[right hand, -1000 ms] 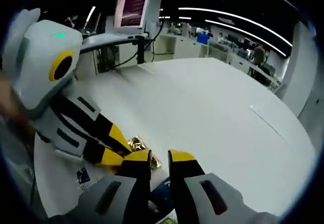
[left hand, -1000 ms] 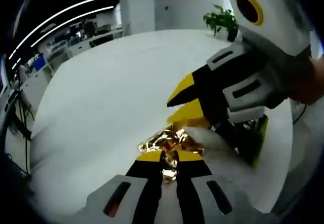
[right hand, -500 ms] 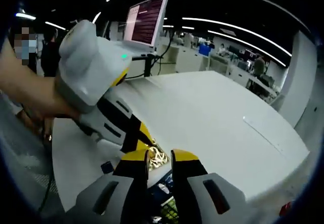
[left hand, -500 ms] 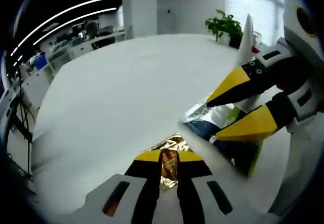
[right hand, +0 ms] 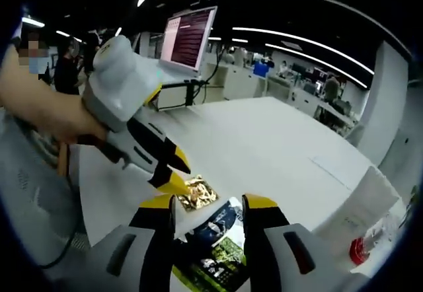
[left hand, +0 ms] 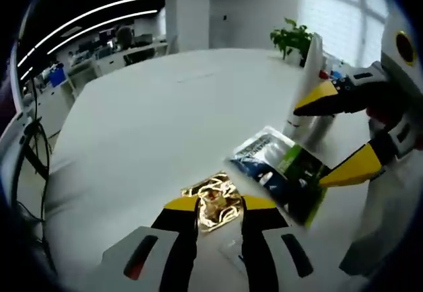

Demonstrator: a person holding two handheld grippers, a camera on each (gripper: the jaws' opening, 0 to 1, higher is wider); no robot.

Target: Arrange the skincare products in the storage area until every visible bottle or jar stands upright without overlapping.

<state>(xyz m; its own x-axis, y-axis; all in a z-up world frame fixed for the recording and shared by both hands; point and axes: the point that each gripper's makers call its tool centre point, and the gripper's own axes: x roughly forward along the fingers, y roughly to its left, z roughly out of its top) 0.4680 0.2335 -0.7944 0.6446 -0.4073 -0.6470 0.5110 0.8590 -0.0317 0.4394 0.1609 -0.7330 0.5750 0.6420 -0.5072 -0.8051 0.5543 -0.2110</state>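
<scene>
1. In the left gripper view, our left gripper (left hand: 213, 204) has its jaws apart around a crinkled gold foil sachet (left hand: 213, 200) lying on the round white table (left hand: 152, 113); we cannot tell if they touch it. It looks light, thin and slippery, so we judge an edge pinch best. The right gripper (left hand: 330, 133) stands open around a flat blue-and-green printed pouch (left hand: 283, 172); a white bottle (left hand: 308, 87) stands upright behind
2. In the right gripper view, our right gripper's jaws are apart over that soft pouch (right hand: 215, 242), and the left gripper's tips (right hand: 173, 174) sit at the gold sachet (right hand: 198, 192)
</scene>
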